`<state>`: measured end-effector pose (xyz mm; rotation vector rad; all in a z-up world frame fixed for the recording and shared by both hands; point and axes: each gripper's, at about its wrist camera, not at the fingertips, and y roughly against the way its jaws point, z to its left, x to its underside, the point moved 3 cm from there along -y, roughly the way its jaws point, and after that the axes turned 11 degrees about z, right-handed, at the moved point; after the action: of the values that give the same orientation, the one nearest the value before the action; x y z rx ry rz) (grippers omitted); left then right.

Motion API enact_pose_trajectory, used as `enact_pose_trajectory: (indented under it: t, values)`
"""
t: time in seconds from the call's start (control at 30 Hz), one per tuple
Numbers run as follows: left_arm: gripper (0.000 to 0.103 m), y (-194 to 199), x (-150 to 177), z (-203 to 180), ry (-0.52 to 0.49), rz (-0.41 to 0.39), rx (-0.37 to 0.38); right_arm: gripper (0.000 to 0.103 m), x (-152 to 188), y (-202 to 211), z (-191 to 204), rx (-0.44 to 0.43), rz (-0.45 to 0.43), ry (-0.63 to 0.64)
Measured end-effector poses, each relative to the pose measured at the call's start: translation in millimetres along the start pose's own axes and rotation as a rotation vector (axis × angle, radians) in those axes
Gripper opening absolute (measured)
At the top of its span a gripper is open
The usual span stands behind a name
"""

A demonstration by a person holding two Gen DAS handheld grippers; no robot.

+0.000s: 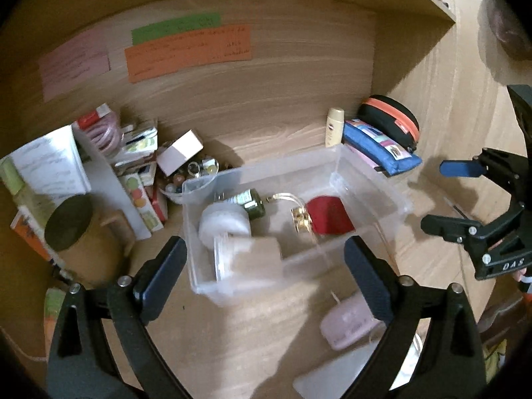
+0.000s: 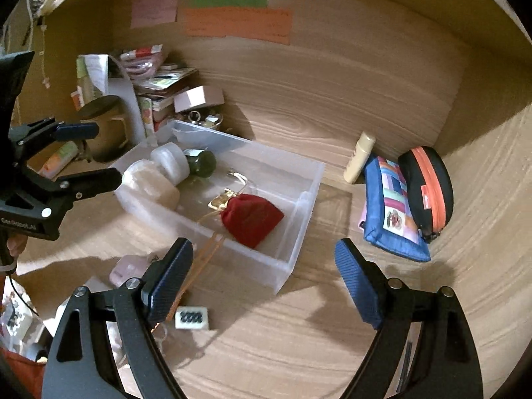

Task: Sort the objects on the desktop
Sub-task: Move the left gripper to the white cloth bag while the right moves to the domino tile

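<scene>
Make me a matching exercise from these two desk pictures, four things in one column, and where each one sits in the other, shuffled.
Things:
1. red velvet pouch
2. mahjong tile
3. cream lotion bottle
4. black case with orange zipper

Places:
A. upright by the back wall
B. inside the clear plastic bin
C. leaning on the blue patchwork pouch
D. on the desk in front of the bin

Pairs: 1-B, 2-D, 3-A, 4-C

Ahead of my jaws, the bin (image 1: 372, 179) holds a pouch (image 1: 329, 214); cases (image 2: 392, 212) lie to its right on the table (image 2: 299, 349).
</scene>
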<state>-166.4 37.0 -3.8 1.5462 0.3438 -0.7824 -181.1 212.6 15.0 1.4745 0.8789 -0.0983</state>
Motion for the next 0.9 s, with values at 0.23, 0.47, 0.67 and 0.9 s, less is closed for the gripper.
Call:
enact_pose_trajectory:
  t: [0.23, 0.47, 0.67, 0.9]
  values:
    - [0.097, 12, 39, -15, 0.007, 0.033, 0.031, 0.086, 25, 8, 11, -0.01, -0.019, 0.016]
    - [0.097, 21, 76, -48, -0.018, 0.07, 0.099, 0.086, 51, 2, 9, -0.048, 0.001, -0.01]
    - [0.097, 10, 101, -72, -0.003, 0.129, 0.16, 0.086, 71, -6, 1, -0.087, 0.029, -0.046]
    - [0.097, -3, 112, -90, 0.024, 0.16, 0.18, 0.086, 92, -17, -3, -0.113, 0.046, -0.063]
